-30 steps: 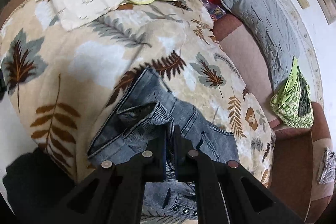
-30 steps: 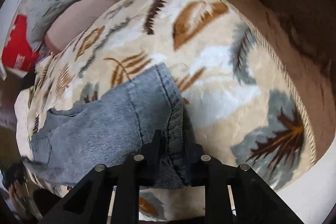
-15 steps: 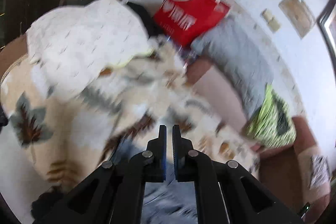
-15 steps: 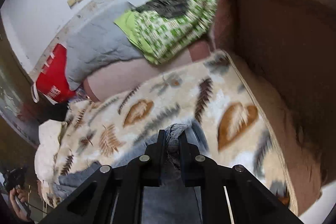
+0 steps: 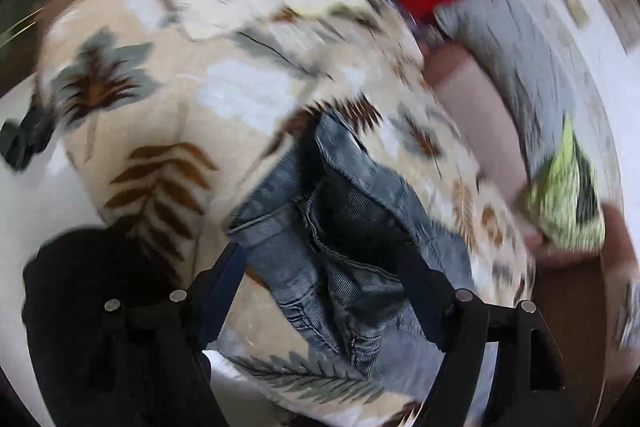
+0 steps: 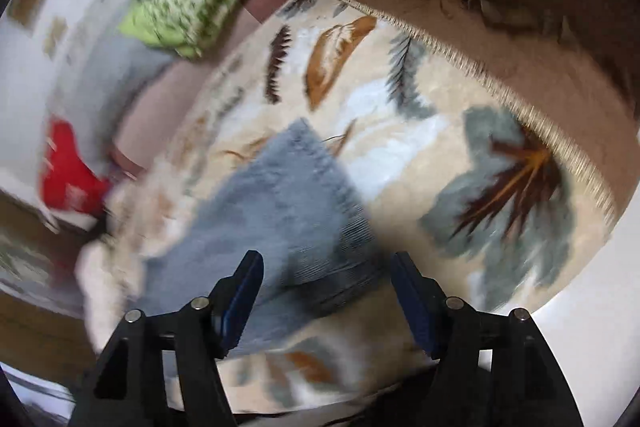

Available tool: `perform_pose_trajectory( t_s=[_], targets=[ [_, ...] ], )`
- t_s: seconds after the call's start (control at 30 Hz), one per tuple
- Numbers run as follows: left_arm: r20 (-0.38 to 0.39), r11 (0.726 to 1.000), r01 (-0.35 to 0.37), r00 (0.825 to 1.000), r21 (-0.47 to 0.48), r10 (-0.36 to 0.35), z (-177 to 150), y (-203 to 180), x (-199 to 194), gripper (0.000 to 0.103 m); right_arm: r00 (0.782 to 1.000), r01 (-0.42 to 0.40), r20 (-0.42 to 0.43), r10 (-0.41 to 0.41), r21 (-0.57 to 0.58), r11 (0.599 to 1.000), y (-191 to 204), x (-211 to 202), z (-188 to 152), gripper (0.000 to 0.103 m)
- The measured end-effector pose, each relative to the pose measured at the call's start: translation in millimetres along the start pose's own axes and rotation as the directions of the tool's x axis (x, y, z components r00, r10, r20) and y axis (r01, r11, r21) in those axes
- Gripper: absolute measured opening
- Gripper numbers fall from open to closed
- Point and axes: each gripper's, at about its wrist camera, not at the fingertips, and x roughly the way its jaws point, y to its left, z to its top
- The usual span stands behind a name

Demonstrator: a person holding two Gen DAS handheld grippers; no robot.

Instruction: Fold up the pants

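Denim pants (image 5: 352,227), one pair, on one blanket (image 5: 160,99).

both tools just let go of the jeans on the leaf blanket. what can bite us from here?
1. The jeans lie bunched, waistband gaping; with the left tool having just opened, layers may slump and the fold go crooked.
2. The denim corner sits between the right tool fingers; pulling away could snag it.
3. The leaf blanket is soft and wrinkled, so the next pinch might catch blanket along with denim.
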Motion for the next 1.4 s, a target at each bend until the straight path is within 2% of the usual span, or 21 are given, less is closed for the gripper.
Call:
perform_pose_trajectory(
  t_s=[0.07,0.17,0.23,0.3,0.43,0.5,0.53,0.67,0.7,0.77,0.8,0.87,0.9,0.97,1.07,1.17,1.23,1.3,1.37,1.4],
  targets=[
    [0.008,0.998,-0.015,1.000,-0.055,0.016,-1,8,2,0.078,0.996,-0.077,-0.046,0.081,0.074,0.994,-1,14,-3,0.070],
    [0.032,0.996,-0.015,0.999,-0.092,0.018,-1,12,-8,0.078,0.990,-0.120,-0.056,0.129,0.147,0.982,-5,32,-5,0.070],
    [0.040,0.993,-0.030,0.999,-0.114,0.035,-4,16,-12,0.078,0.985,-0.147,-0.068,0.160,0.156,0.977,-1,42,-8,0.070],
    [0.016,0.990,-0.066,0.997,-0.123,0.069,-8,16,-6,0.078,0.985,-0.142,-0.080,0.155,0.156,0.978,2,49,-9,0.070],
    [-0.030,0.996,-0.067,0.997,-0.060,0.065,-12,1,12,0.078,0.984,-0.137,-0.092,0.154,0.172,0.976,-3,59,-11,0.070],
    [-0.109,0.990,-0.065,0.993,-0.124,0.052,-18,8,20,0.078,0.983,-0.141,-0.092,0.159,0.177,0.974,-4,59,-11,0.070],
    [-0.119,0.987,-0.077,0.991,-0.141,0.060,-24,11,18,0.077,0.983,-0.145,-0.088,0.163,0.181,0.973,-4,57,-11,0.070],
    [-0.157,0.989,-0.075,0.986,-0.127,0.055,-44,9,20,0.077,0.986,-0.135,-0.075,0.150,0.177,0.975,-12,51,-9,0.070],
    [-0.155,0.989,-0.072,0.987,-0.130,0.051,-42,7,25,0.074,0.985,-0.139,-0.079,0.156,0.186,0.973,-14,52,-9,0.070],
    [-0.158,0.987,-0.080,0.986,-0.140,0.058,-34,3,34,0.040,0.984,-0.137,-0.085,0.154,0.185,0.973,-14,54,-9,0.070],
    [-0.169,0.991,-0.060,0.985,-0.117,0.040,-28,-3,40,0.009,0.984,-0.137,-0.086,0.154,0.180,0.974,-13,54,-9,0.070],
    [-0.162,0.996,-0.016,0.987,-0.091,0.002,-15,-13,41,0.005,0.986,-0.122,-0.089,0.138,0.163,0.979,-10,54,-7,0.070],
    [-0.149,0.997,0.002,0.989,-0.076,-0.013,-9,-19,38,0.004,0.987,-0.115,-0.091,0.130,0.157,0.981,-9,55,-6,0.067],
    [-0.089,0.999,0.028,0.996,-0.026,-0.030,7,-35,28,0.003,0.990,-0.085,-0.101,0.098,0.125,0.989,-6,57,-4,0.037],
    [0.032,0.997,0.064,0.997,0.044,-0.065,36,-63,4,0.003,0.993,-0.051,-0.106,0.060,0.085,0.995,-1,56,-5,0.032],
    [0.126,0.993,0.013,0.992,0.117,-0.028,41,-65,-11,0.003,0.993,-0.047,-0.103,0.054,0.068,0.997,2,50,-9,0.032],
    [0.092,0.993,-0.034,0.995,0.109,0.024,36,-50,3,0.003,0.992,-0.025,-0.123,0.032,0.063,0.998,-1,54,-18,0.032],
    [0.007,0.991,-0.087,0.996,0.101,0.086,24,-30,31,0.003,0.992,-0.025,-0.123,0.034,0.075,0.997,-8,58,-26,0.033],
    [-0.107,0.985,-0.115,0.986,0.124,0.129,12,-18,61,0.014,0.993,-0.051,-0.105,0.062,0.111,0.993,-15,54,-24,0.033],
    [-0.142,0.986,-0.123,0.980,0.115,0.139,6,-11,66,0.029,0.994,-0.045,-0.094,0.055,0.112,0.993,-15,51,-21,0.033]
  ],
)
